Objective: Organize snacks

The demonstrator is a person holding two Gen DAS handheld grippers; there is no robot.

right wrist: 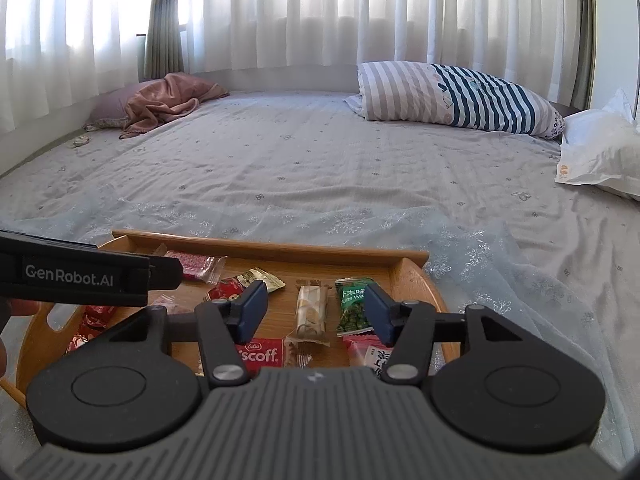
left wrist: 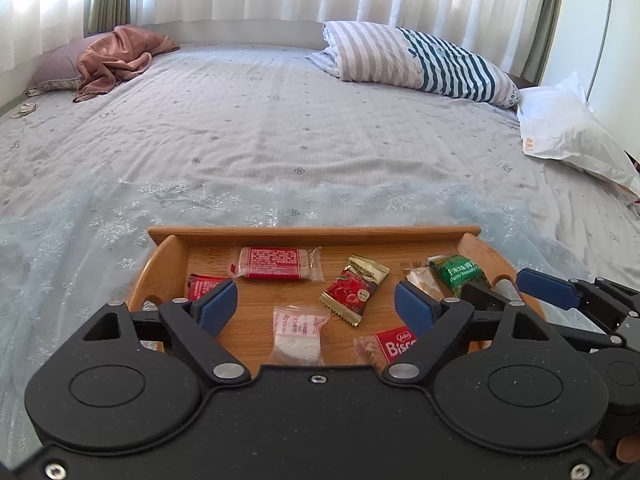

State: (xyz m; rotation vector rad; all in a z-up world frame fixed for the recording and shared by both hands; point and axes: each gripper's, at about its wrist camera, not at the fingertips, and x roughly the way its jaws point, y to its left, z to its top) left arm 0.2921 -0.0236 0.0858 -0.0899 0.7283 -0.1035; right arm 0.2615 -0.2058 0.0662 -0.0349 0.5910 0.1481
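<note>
The snack packets lie loose in the wooden tray (left wrist: 312,236) on the bed (left wrist: 280,128). Both the left gripper (left wrist: 316,304) and the right gripper (right wrist: 316,312) hover above it, jaws apart and empty. The packets look light, crinkly and slippery, so the cherry candy (left wrist: 354,288) is best pinched across its flat middle, gently, to avoid crushing it.

Left tool (left wrist: 316,306) and right tool (right wrist: 316,310) both gape empty, angled downward.
</note>
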